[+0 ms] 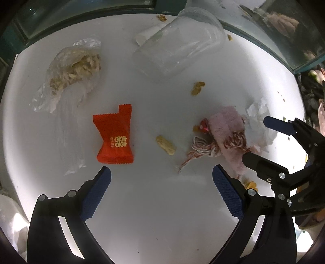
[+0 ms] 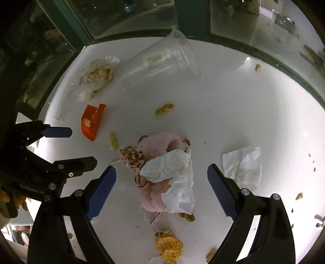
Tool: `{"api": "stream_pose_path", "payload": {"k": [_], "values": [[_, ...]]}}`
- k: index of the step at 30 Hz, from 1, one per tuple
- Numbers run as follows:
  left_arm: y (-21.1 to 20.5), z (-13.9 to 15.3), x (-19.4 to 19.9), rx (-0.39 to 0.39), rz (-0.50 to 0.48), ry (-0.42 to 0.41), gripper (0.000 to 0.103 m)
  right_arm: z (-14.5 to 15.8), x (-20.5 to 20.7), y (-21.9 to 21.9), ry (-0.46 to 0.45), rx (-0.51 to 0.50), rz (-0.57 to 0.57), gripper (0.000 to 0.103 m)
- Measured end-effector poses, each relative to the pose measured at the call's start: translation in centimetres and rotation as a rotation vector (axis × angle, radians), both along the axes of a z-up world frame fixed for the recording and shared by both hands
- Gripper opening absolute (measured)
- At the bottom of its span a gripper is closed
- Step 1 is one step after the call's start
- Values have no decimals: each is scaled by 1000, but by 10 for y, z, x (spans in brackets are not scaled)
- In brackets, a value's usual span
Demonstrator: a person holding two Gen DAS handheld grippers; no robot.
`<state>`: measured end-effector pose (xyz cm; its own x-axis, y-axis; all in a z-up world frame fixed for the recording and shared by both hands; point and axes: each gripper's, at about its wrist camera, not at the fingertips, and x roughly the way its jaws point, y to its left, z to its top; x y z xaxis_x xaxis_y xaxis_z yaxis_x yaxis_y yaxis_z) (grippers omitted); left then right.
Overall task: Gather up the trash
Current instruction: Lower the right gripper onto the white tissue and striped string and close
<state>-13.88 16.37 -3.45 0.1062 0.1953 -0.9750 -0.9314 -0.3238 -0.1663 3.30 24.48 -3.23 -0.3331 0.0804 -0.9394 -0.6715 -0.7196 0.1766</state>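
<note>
Both tongs, left gripper and right gripper, stand apart, empty; soft, light pink rag at 12 o'clock: pinch its bunched middle.

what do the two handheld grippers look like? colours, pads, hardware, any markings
Both match: the left gripper and right gripper have glossy black plastic finger arms with silver round screw heads at the joints, plus a cross-head screw. The finger pads are blue with a fine knurled texture. Small pale lettering sits on the left gripper's body, unreadable. No cables or sleeves show.

A home: a white table littered with snack rubbish beside green-framed glass
</note>
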Motion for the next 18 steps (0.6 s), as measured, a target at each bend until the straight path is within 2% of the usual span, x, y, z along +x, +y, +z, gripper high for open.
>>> {"api": "stream_pose_path", "payload": {"k": [8,12,13,14,18], "values": [[6,-22,-5,-28,20,-14,97,-18,-5,5,-25,-24,4,88],[6,-28,-8,-30,27,-21,97,-25,-9,7,-59,3,1,87],[6,-29,-8,-30,28,-22,97,-27,-10,7,-76,15,3,76],[6,-30,-9,-29,30,-25,97,-29,-12,7,-89,17,6,69],[5,-34,-9,-39,26,-26,97,-33,-14,8,-105,22,-2,69]]}}
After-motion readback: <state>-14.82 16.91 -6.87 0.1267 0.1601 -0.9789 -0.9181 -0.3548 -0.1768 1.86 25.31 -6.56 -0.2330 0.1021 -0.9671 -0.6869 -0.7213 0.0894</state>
